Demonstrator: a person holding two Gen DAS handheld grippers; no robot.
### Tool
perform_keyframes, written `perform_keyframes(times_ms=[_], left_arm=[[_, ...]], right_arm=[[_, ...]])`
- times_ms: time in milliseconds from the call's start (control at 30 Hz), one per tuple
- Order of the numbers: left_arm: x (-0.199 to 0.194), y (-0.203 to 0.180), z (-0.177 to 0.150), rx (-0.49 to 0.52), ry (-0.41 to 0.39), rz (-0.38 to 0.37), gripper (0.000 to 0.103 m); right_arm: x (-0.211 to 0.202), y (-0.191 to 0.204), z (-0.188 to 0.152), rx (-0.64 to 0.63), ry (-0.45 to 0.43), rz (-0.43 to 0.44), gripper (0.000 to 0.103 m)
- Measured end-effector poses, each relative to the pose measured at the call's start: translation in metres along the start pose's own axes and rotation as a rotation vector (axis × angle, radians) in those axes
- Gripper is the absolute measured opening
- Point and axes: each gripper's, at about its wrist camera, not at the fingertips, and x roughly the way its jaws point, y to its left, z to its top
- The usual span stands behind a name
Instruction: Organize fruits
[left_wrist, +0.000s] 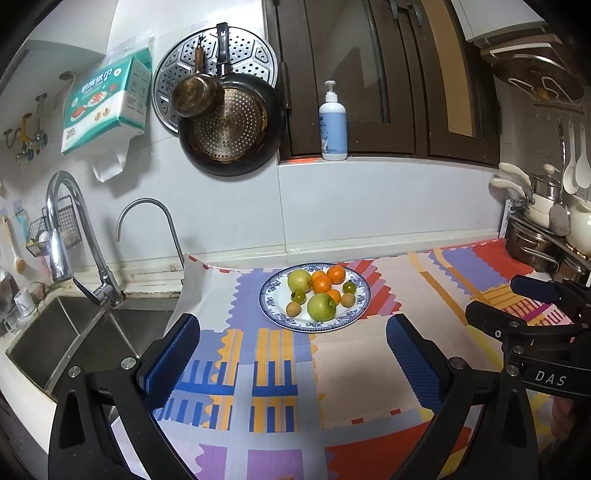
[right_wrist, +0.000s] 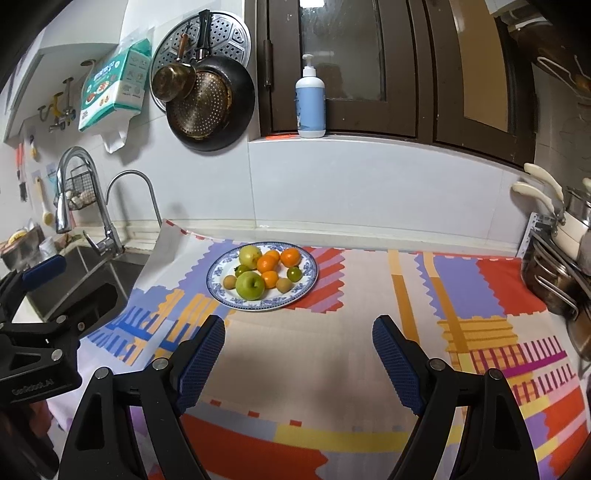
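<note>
Kitchen tabletop under patterned mat (right_wrist: 332, 350), fruits (right_wrist: 258, 273) all heaped on blue-rimmed plate (right_wrist: 310, 284), left tool (left_wrist: 291, 354) and right tool (right_wrist: 299, 350) both spread and bare short of plate; either gathered or awaiting sorting.

The right claw (right_wrist: 298, 354) hangs with its blue-padded fingers (right_wrist: 201, 354) spread wide and nothing between them, above a worktop (right_wrist: 369, 236) covered by a patterned cloth (right_wrist: 461, 288). Farther off, left of centre, a blue-rimmed plate (right_wrist: 312, 275) carries green apples (right_wrist: 250, 285), oranges (right_wrist: 267, 264), small green fruits (right_wrist: 294, 273) and brownish ones (right_wrist: 284, 285). The left claw (right_wrist: 40, 273) enters at the left edge, near the sink (right_wrist: 74, 291).
</note>
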Motion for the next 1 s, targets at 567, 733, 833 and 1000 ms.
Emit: perform_keyframes(times_ms=[567, 733, 833, 1000], left_arm=[[-0.016, -0.006, -0.007, 0.009, -0.007, 0.009, 0.103], [-0.019, -0.007, -0.007, 0.011, -0.012, 0.01, 0.103], [-0.02, -0.007, -0.007, 0.012, -0.013, 0.009, 0.103], [-0.023, -0.007, -0.008, 0.014, -0.014, 0.009, 0.103]], right_arm=[[-0.015, -0.002, -0.01, 0.006, -0.002, 0.007, 0.083], [-0.019, -0.004, -0.011, 0.009, -0.004, 0.004, 0.083], [-0.021, -0.004, -0.012, 0.008, -0.004, 0.005, 0.083], [-0.021, -0.005, -0.012, 0.008, -0.004, 0.006, 0.083]])
